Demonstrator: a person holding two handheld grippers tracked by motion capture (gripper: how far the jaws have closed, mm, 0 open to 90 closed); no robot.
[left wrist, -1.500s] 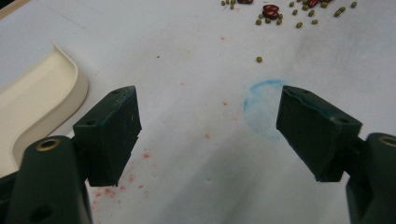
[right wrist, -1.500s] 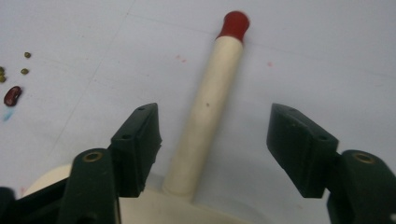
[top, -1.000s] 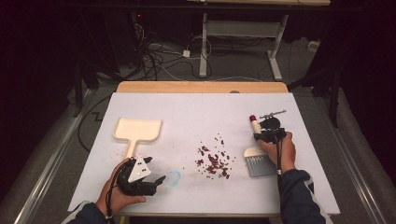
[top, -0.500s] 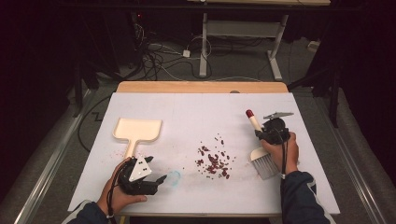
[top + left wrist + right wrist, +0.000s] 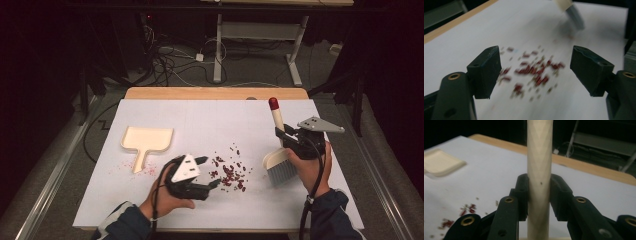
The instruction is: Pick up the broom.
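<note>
right gripper (image 5: 539, 195) clamps the brush (image 5: 278, 150) handle, bristles near the crumbs (image 5: 229, 173). left gripper (image 5: 535, 72) wide open, just closing slightly, nothing between its jaws.

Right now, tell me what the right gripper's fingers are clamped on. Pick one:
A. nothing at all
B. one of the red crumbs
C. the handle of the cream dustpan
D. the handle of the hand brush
D: in the right gripper view the right gripper has its fingers pressed against both sides of the hand brush handle, while the dustpan lies apart on the white table beyond the red crumbs.
</note>
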